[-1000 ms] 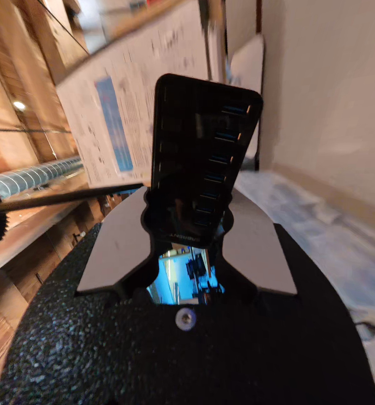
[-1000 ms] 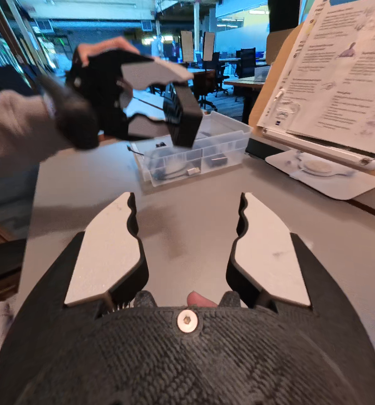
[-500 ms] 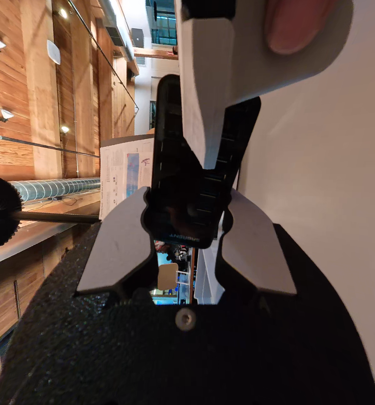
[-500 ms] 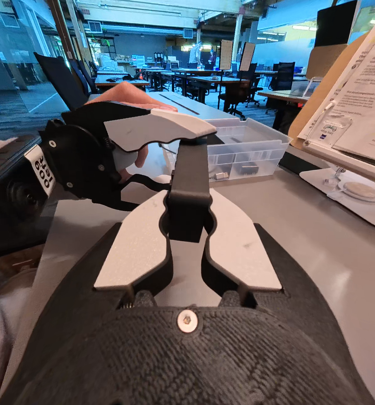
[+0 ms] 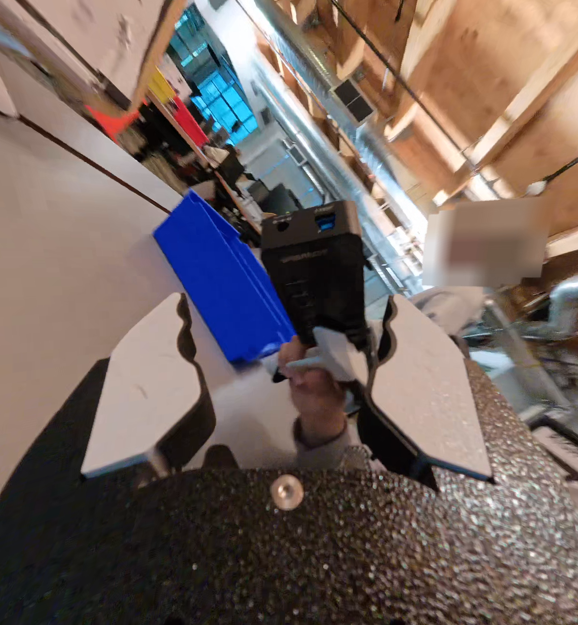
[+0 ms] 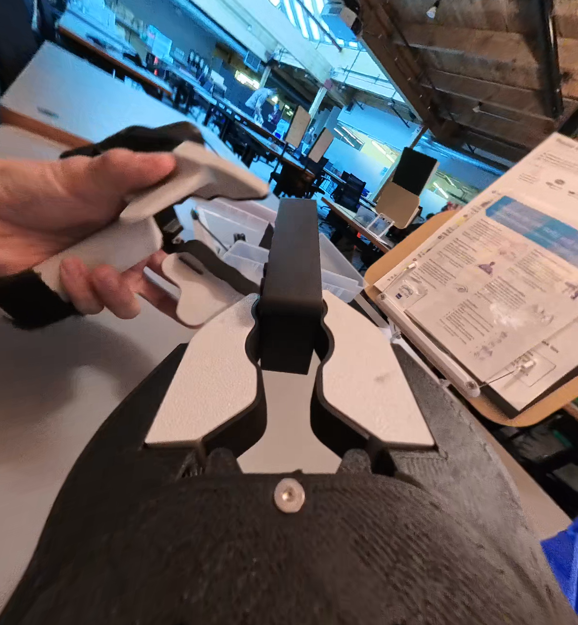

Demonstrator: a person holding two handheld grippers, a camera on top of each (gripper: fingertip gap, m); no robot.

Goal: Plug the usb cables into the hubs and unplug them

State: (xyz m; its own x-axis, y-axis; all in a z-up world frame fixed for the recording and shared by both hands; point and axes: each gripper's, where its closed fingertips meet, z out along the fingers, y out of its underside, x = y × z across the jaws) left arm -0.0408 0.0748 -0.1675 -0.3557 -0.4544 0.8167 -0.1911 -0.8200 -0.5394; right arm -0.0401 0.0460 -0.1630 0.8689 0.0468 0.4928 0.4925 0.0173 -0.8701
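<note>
A black USB hub (image 6: 291, 270) stands upright in my right gripper (image 6: 289, 304), whose jaws are shut on its lower end above the grey table (image 6: 61, 389). No cable is plugged into the faces I see. My left gripper (image 6: 220, 243), held by a hand, is open and empty just left of the hub, not touching it. In the left wrist view my left gripper (image 5: 285, 311) is open, and beyond it the hub (image 5: 314, 270), with a blue port on its end face, is held by the right gripper (image 5: 328, 348).
A clear plastic compartment box (image 6: 334, 270) with small parts sits behind the hub. A document stand with printed pages (image 6: 500, 287) is at the right. A blue bin (image 5: 220, 280) is on the table and also shows in the right wrist view (image 6: 574, 558).
The hub has passed from my left gripper to my right gripper. The right closed on it, the left opened and drew back to the left. Both views have tilted.
</note>
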